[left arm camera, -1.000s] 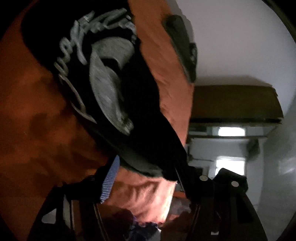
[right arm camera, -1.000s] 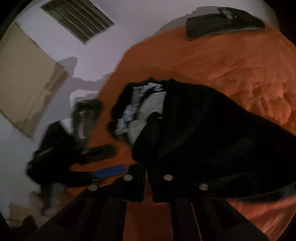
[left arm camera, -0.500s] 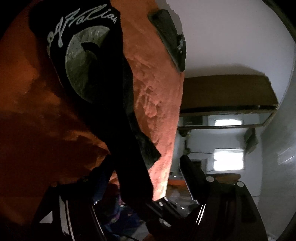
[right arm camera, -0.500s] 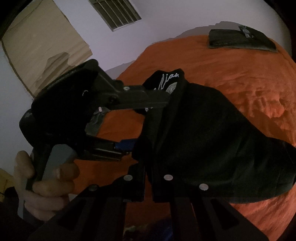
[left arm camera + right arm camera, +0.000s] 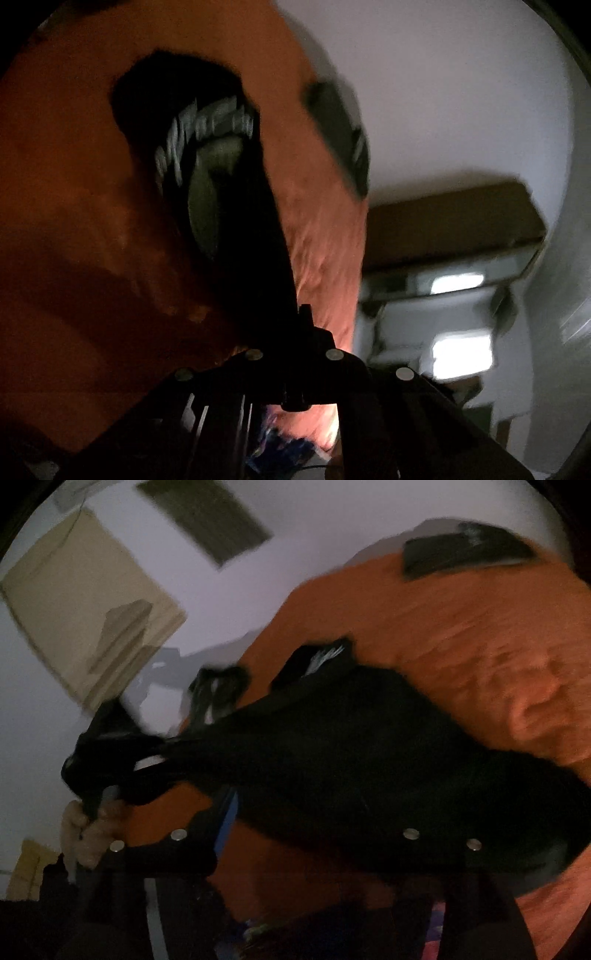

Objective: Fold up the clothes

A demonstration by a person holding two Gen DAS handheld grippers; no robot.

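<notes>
A black T-shirt with a white print (image 5: 207, 155) lies across the orange blanket (image 5: 74, 221). My left gripper (image 5: 295, 354) is shut on the shirt's edge, pulling the cloth taut toward the camera. In the right wrist view the shirt (image 5: 351, 746) stretches from the left gripper (image 5: 110, 760) at the left, held in a hand, across to my right gripper (image 5: 325, 830). The right jaws stand wide apart, with the shirt draped over the right finger (image 5: 461, 849).
A folded dark garment (image 5: 465, 550) lies at the far edge of the blanket (image 5: 461, 627), also seen in the left wrist view (image 5: 343, 136). A white wall, a vent (image 5: 207, 520) and a cardboard sheet (image 5: 85, 602) are behind.
My left gripper closed on the shirt's edge and pulled it left and taut. My right gripper, shut on the shirt before, has opened wide. Both views are blurred by motion.
</notes>
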